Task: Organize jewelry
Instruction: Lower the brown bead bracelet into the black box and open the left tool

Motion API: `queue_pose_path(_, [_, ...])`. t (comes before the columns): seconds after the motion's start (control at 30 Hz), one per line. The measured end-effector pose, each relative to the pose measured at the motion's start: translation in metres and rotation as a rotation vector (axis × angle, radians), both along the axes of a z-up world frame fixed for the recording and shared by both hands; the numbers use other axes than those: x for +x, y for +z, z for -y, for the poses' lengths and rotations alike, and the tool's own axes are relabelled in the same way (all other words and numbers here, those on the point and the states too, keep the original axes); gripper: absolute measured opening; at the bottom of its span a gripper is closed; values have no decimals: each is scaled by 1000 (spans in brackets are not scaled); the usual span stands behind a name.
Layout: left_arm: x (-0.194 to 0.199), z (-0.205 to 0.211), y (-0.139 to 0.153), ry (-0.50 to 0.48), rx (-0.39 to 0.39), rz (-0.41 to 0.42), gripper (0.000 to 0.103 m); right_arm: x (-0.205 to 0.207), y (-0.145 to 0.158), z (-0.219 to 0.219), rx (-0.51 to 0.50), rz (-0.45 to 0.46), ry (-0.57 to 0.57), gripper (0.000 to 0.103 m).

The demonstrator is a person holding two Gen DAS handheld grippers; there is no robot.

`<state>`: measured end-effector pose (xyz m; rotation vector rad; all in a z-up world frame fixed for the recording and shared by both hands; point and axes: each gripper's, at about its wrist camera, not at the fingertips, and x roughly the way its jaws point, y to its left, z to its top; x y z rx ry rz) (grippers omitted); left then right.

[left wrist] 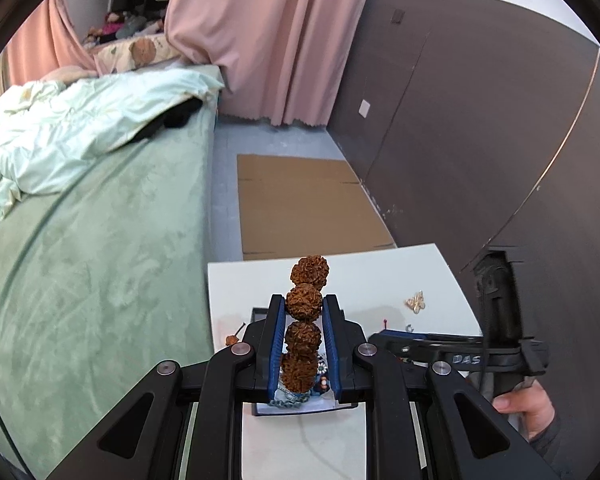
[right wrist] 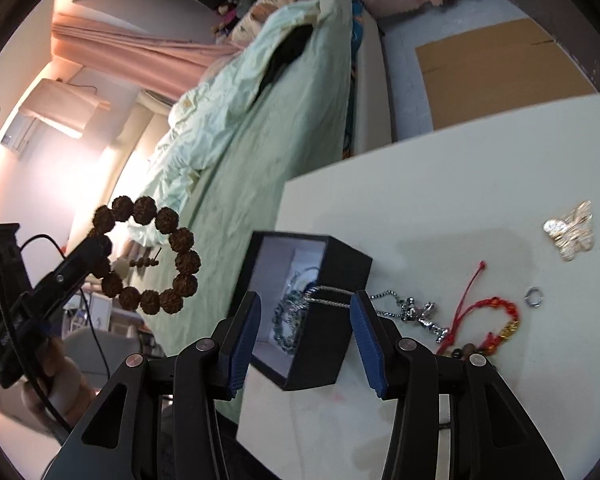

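On the far left of the right wrist view, the left hand-held gripper (right wrist: 100,250) hangs in the air off the edge of the surface, in front of the bed (right wrist: 260,200), with its jaws clamped on a bracelet of large brown knobbly beads (right wrist: 180,256). The loop hangs free from the jaws, touching nothing else. In the left wrist view the same beads (left wrist: 304,304) stand in a column between the blue pads (left wrist: 278,336), which press on them from both sides.

Next comes the black jewelry box (right wrist: 324,312), standing open near the left edge of the white surface (right wrist: 440,200). A silver chain (right wrist: 288,320) lies coiled inside it, and a strand runs over the box's right wall and out onto the surface.

The right hand-held gripper (right wrist: 304,336) hovers over the box with its jaws apart and gripping nothing; the left pad sits over the box's opening and the right pad just beyond its right wall, beside the trailing chain.

Further right on the surface lies a silver pendant (right wrist: 424,316) at the end of that chain, then a red cord bracelet (right wrist: 496,316) with red and gold beads, a small silver ring (right wrist: 535,297) just beside it, and well apart toward the far edge a pale butterfly-shaped ornament (right wrist: 572,230).
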<state>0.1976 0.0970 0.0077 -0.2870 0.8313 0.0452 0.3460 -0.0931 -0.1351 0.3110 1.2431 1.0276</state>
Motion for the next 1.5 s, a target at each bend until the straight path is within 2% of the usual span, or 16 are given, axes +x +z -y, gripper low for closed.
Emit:
queue_pose_path(0.27, [6,-6,-19,28,-48,-37,20,0,-11,-24,-33,-15,30,47])
queue_pose_path(0.4, [9,-8,-21,32,-95,-22,22,-8,-6,-26,-74,3,51,47])
queue_pose_path(0.43, [10,-9,-21,34,-100,-24,22,-9,-4,-27,-77,5,52,43])
queue_pose_path(0.5, [10,-11,-23,50,-105,-27,22,-13,4,-24,-105,39,38,24])
queue_pose_path(0.63, [7,-14,-29,70,-140,0,22,-14,12,-16,-67,39,27,4])
queue_pose_path(0.97, [-2,-20,-55,60,-192,12,22,-21,42,-11,-27,122,-28,2])
queue_pose_path(1.07, [-3,-23,-59,48,-204,17,22,-19,49,-7,-88,165,-45,2])
queue_pose_path(1.1, [-4,-25,-60,44,-210,18,23,-16,45,-5,-113,157,-40,4])
queue_pose_path(1.13, [-5,-26,-60,41,-214,19,30,-13,41,-5,-132,147,-36,9])
queue_pose_path(1.17, [-6,-26,-60,39,-215,22,46,-10,34,-4,-174,141,-36,28])
queue_pose_path(1.2, [-8,-28,-59,39,-214,33,56,-9,29,-2,-234,160,-46,48])
queue_pose_path(1.23, [-10,-29,-57,41,-211,46,71,-9,27,-1,-273,191,-46,51])
queue_pose_path(1.27, [-13,-32,-54,46,-203,67,78,-9,25,-2,-298,214,-35,51])
queue_pose_path(1.37, [-17,-38,-50,58,-187,87,78,-12,20,-6,-354,271,28,51])
queue_pose_path(1.5, [-15,-49,-46,67,-160,65,78,-22,9,-20,-442,357,130,51])
